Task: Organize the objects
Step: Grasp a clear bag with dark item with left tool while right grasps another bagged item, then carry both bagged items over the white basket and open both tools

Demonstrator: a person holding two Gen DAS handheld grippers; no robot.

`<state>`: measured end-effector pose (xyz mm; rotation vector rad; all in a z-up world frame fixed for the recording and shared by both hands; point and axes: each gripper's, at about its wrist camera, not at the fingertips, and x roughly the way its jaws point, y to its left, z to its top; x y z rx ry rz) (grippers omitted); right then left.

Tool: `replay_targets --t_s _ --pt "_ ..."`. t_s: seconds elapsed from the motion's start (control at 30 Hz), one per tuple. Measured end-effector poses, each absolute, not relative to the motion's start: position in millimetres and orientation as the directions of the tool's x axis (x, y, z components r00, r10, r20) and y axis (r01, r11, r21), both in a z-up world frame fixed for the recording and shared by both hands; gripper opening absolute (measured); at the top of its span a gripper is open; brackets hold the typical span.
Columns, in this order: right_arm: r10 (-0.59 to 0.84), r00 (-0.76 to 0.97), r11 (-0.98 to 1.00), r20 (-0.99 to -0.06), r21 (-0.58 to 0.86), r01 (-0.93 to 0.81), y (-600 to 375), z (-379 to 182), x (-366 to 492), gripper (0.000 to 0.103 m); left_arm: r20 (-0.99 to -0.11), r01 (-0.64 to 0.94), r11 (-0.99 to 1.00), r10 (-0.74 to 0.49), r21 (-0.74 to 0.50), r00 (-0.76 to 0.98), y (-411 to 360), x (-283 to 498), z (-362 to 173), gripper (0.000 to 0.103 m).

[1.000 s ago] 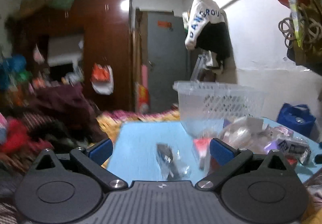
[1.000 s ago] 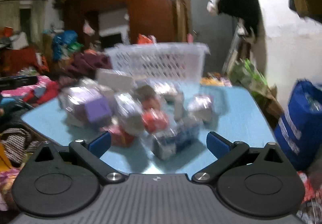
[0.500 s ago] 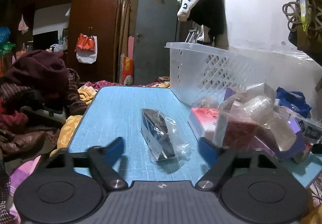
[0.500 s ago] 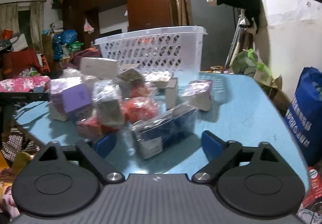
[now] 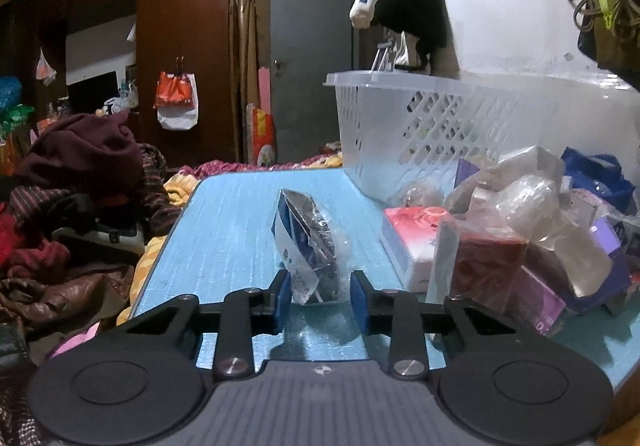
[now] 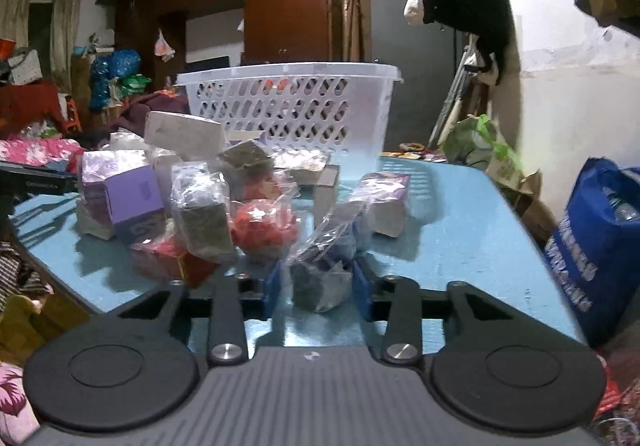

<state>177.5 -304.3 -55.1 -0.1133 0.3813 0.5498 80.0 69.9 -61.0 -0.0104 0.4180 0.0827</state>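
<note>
Your left gripper (image 5: 319, 300) has just been closing, and a dark wrapped packet (image 5: 308, 246) stands between its blue pads. The wrap touches both pads, so read this as a grip on the packet's near end. The packet lies on the blue table (image 5: 232, 230), apart from the heap, and its long axis runs straight away from you along the gripper's own line, toward the table's far edge. Only the near end is in the jaws; most of the length sticks out ahead.

Your right gripper (image 6: 316, 288) has also just been closing. A crumpled bagged pack (image 6: 320, 270) sits between its pads, with plastic pressed against both, so it looks clamped too. That pack lies at the near edge of the heap (image 6: 200, 205), its long axis slanting up and to the right, away from the jaws.

The white basket (image 5: 432, 125) is what the coming move turns on. From the left gripper it stands ahead and to the right, behind the heap; from the right gripper (image 6: 292, 113) it is straight ahead, beyond the heap. Both loads must rise over the heap and the rim. The right hand appears to have the more direct line.
</note>
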Motion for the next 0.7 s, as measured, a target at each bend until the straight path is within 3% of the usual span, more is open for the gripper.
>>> replay_targets --t_s 0.37,0.7 --pt "0.48 0.82 0.863 -0.313 0.0 -0.505 -321.3 -32.6 176.7 0.038 -0.276 -0.063 0.995 0.041 -0.072 0.96 77.6 66.7 -45.2 0.034" --pt "0.626 0.762 0.772 -0.167 -0.002 -0.635 -278.4 61.2 240.7 0.039 -0.134 0.106 0.985 -0.124 -0.137 0.983 65.2 127.7 46.3 0.034"
